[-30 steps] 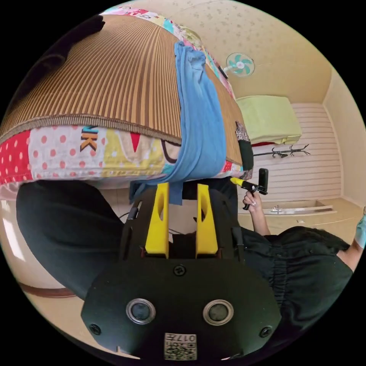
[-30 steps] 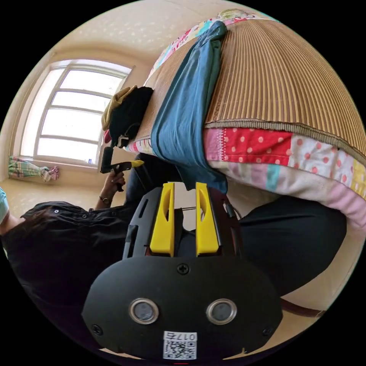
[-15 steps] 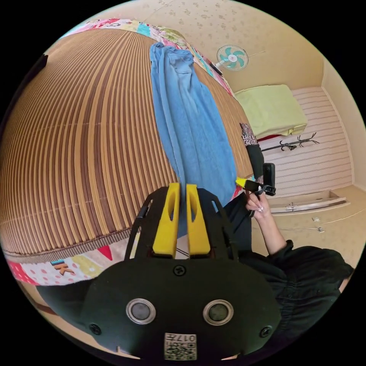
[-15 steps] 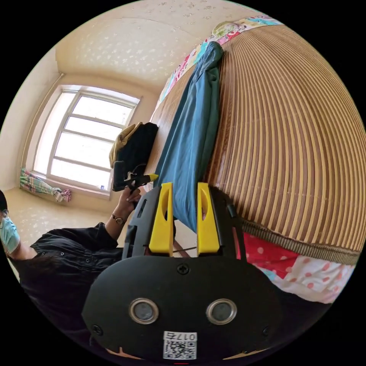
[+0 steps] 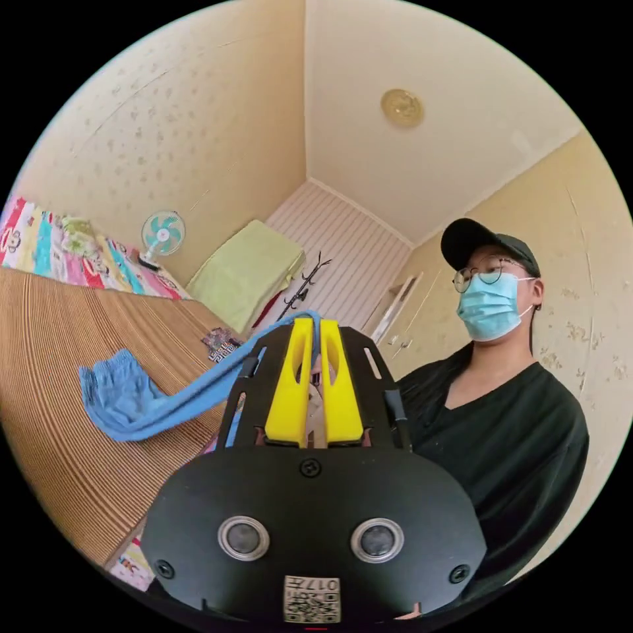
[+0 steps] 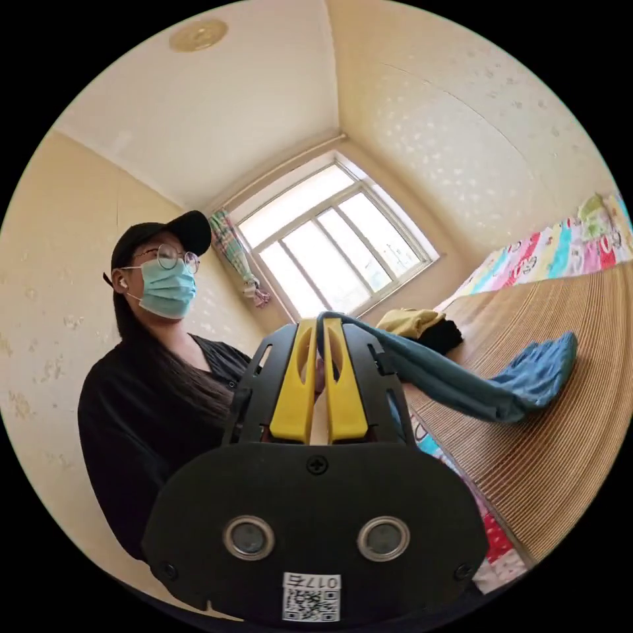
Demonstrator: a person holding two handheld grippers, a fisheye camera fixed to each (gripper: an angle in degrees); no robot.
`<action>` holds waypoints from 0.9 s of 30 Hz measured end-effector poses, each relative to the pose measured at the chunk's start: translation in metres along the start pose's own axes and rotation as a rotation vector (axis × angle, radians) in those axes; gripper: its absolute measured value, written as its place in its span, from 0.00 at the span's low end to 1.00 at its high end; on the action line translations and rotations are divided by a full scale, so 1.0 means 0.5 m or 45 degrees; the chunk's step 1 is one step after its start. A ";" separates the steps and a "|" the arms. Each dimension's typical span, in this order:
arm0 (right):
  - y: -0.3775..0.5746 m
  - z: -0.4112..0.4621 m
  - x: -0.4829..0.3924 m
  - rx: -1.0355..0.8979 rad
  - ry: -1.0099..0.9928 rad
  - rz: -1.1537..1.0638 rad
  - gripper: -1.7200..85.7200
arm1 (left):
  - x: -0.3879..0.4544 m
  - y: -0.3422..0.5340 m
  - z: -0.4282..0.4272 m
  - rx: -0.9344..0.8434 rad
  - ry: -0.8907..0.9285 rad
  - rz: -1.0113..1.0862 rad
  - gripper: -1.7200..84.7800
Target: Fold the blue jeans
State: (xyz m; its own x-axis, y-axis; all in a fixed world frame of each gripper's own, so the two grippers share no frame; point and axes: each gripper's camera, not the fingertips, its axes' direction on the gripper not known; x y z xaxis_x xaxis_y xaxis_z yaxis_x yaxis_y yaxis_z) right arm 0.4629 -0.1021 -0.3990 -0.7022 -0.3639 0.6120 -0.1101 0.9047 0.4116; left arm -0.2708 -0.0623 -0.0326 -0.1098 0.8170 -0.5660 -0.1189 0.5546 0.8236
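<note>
left tool: our left tool [image 5: 315,326] has its two yellow jaws almost together, with a thin edge of blue fabric passing over and between the tips. We read it as clamped on the hem end.
right tool: our right tool [image 6: 321,326] looks the same, jaws nearly closed with blue cloth pinched at the tips and trailing off toward the bed.
jeans: the soft, light-blue jeans with a gathered waistband [image 5: 142,403] hang as a sagging strip from the tools down to the bed. The waist end is bunched on the mat, also seen in the right gripper view [image 6: 521,382].
surface: a bed covered by a brown striped bamboo mat [image 5: 59,369], with a colourful patchwork sheet [image 6: 560,247] at the far edge. There is no tabletop here.
other: a small pile of yellow and black clothes [image 6: 422,328] sits on the mat further back, well apart from the jeans. A person in a black top and cap [image 5: 508,422] stands beside the bed.
handling: the fabric looks thin and limp for denim. It drapes and sags freely, so we judge it light, not stiff, not fragile.
slip risk: low with the hem in the jaws, but each grip covers only a narrow bite of cloth.
where to hold: we judge the two leg ends or hem corners as the right hold. Keeping them level and apart should let the legs lie flat.
step: we judge this as the hem end lifted, ready to be carried over toward the waistband.
watch: the waistband is bunched and may drag or fold crooked.
</note>
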 end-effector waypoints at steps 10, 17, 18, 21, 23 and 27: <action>-0.384 -0.012 -0.210 0.075 0.533 -0.363 0.04 | 0.031 -0.366 0.056 0.069 -0.206 0.136 0.01; -0.491 0.004 0.070 -0.011 0.821 -0.094 0.04 | -0.233 -0.441 0.085 0.005 -0.437 -0.108 0.02; -0.493 0.009 0.082 -0.014 0.839 -0.095 0.04 | -0.260 -0.443 0.084 0.008 -0.433 -0.105 0.02; -0.470 0.020 0.131 -0.019 0.796 -0.083 0.04 | -0.312 -0.396 0.075 0.001 -0.456 -0.102 0.02; -0.389 0.040 0.169 -0.119 0.842 -0.055 0.04 | -0.346 -0.324 0.082 -0.079 -0.515 -0.114 0.02; -0.153 0.048 0.233 -0.297 0.859 0.030 0.04 | -0.437 -0.024 0.106 -0.294 -0.525 -0.281 0.03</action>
State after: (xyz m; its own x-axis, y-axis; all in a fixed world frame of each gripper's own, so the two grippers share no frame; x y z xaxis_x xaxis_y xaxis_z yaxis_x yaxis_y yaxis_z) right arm 0.3724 -0.2084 -0.3754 -0.1060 -0.4705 0.8760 0.1062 0.8706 0.4804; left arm -0.1930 -0.2394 0.0832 0.3346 0.7048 -0.6256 -0.3150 0.7093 0.6306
